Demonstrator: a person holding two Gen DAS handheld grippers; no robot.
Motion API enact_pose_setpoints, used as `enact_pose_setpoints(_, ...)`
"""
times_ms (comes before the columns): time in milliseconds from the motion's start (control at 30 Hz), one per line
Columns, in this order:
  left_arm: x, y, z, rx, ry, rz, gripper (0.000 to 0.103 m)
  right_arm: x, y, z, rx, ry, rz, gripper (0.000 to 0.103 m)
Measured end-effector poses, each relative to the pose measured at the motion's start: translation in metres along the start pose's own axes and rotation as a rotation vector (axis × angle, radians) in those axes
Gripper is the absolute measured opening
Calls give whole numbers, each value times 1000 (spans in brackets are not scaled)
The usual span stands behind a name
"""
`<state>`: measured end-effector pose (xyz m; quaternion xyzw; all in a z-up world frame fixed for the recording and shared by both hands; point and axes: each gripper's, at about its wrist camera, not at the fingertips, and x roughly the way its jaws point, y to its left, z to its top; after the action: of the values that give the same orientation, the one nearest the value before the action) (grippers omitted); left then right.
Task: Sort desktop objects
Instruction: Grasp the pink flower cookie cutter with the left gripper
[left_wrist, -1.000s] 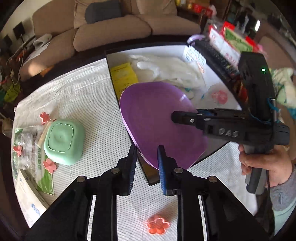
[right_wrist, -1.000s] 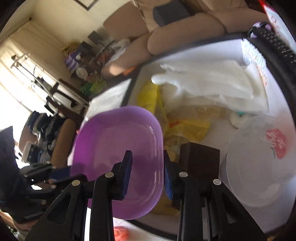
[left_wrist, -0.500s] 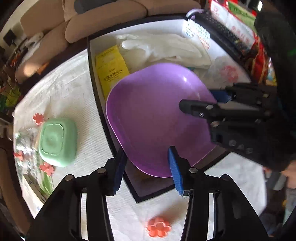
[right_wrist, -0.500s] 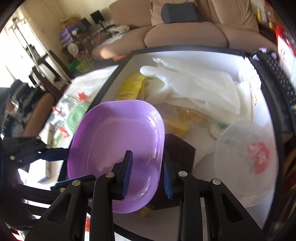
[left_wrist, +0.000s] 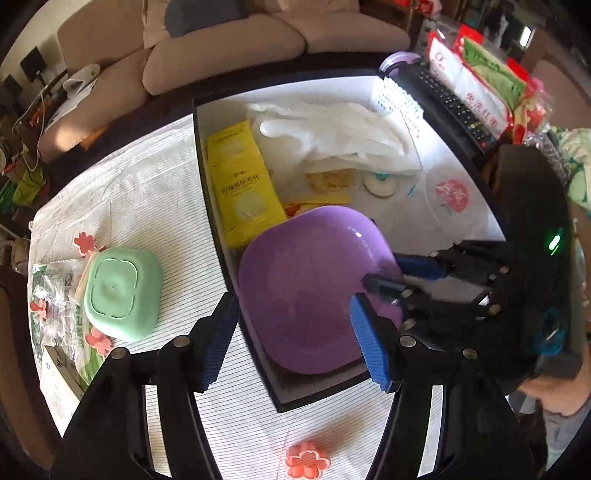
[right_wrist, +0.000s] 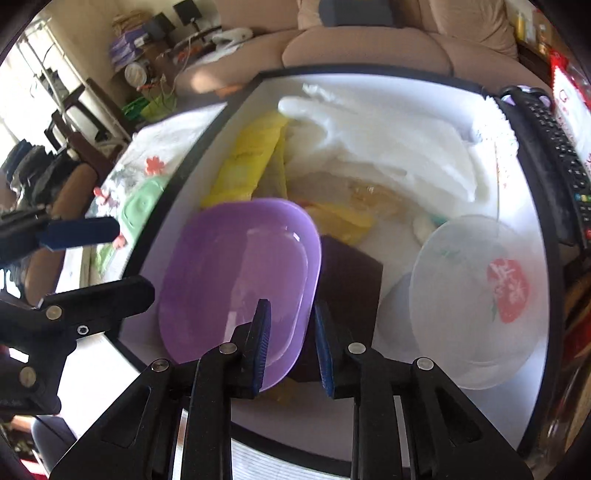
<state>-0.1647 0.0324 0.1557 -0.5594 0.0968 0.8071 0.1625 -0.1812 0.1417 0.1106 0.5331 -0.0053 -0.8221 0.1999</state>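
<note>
Left hand-held gripper (left_wrist: 295, 328) just released purple plate (left_wrist: 314, 288); right hand-held gripper (right_wrist: 291, 347) grasping rim; packet writing illegible.

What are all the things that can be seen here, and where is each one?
plate: one, purple, near corner of tray
tray: one, black rim, white inside, on cloth
packet: one, yellow, in tray
gloves: count unclear, white, far part of tray
dish: one, clear with red flower, in tray
box: one, green, on cloth left of tray
flowers: at least four, pink, on cloth
remote: one, black, beyond tray
left gripper: one, black with blue pads, open above plate, jaws just opening
right gripper: one, same colours, jaws just closing, plate's rim between them
</note>
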Motion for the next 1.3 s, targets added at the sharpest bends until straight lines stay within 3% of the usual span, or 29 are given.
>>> enact_pose_setpoints(267, -23, 24, -23, -28, -60, 12, 60, 4, 5, 5, -30, 52, -41, 24)
enact_pose_setpoints(300, -30, 30, -33, -40, -77, 2, 60, -2, 3, 5, -15, 35, -36, 31)
enact_pose_setpoints(367, -39, 41, -56, -67, -97, -17, 61, -12, 0, 1, 0, 1, -30, 47)
enact_pose_setpoints(533, -41, 64, -137, -156, -133, -74, 63, -54, 7, -20, 1, -112, -38, 47)
enact_pose_setpoints(733, 1, 65, -223, -249, -103, -168, 66, -86, 33, -82, 26, -222, 111, 47)
enact_pose_setpoints(800, 14, 56, -236, -234, -110, -165, 66, -83, 42, -111, 49, -235, 131, 48)
enact_pose_setpoints(867, 16, 40, -242, -176, -166, -141, 66, -77, 52, -134, 61, -241, 131, 49)
enact_pose_setpoints(900, 16, 31, -244, -139, -197, -137, 68, -72, 57, -143, 65, -236, 139, 49)
enact_pose_setpoints(933, 18, 24, -244, -104, -214, -135, 77, -68, 60, -150, 71, -230, 148, 49)
enact_pose_setpoints(1000, 27, 12, -244, -53, -219, -114, 79, -60, 67, -165, 85, -227, 171, 49)
enact_pose_setpoints(1067, 37, 5, -243, -21, -216, -115, 73, -54, 74, -170, 85, -213, 171, 49)
enact_pose_setpoints(1133, 39, 7, -243, -26, -231, -138, 49, -53, 81, -172, 71, -211, 157, 49)
enact_pose_setpoints(1300, 18, 50, -244, -153, -265, -232, 49, -62, 97, -158, 43, -247, 153, 50)
